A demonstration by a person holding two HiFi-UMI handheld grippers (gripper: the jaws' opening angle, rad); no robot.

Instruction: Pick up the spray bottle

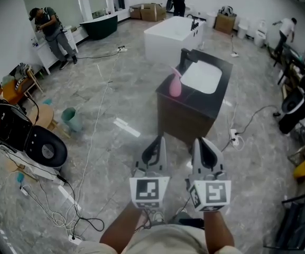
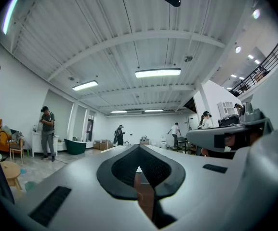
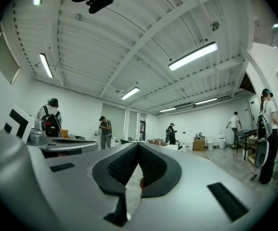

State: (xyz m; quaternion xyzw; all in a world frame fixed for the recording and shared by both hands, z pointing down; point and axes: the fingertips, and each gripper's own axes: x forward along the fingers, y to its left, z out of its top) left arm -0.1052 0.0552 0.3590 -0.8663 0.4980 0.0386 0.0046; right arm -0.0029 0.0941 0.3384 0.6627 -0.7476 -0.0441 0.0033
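Two hand-held grippers, the left gripper [image 1: 157, 144] and the right gripper [image 1: 201, 144], are level and side by side low in the head view. Each has its jaws closed tip to tip with nothing between them. The pink spray bottle [image 1: 175, 84] stands upright at the left edge of the dark vanity cabinet [image 1: 194, 118], just beside the white basin [image 1: 201, 77], ahead of both grippers and well apart from them.
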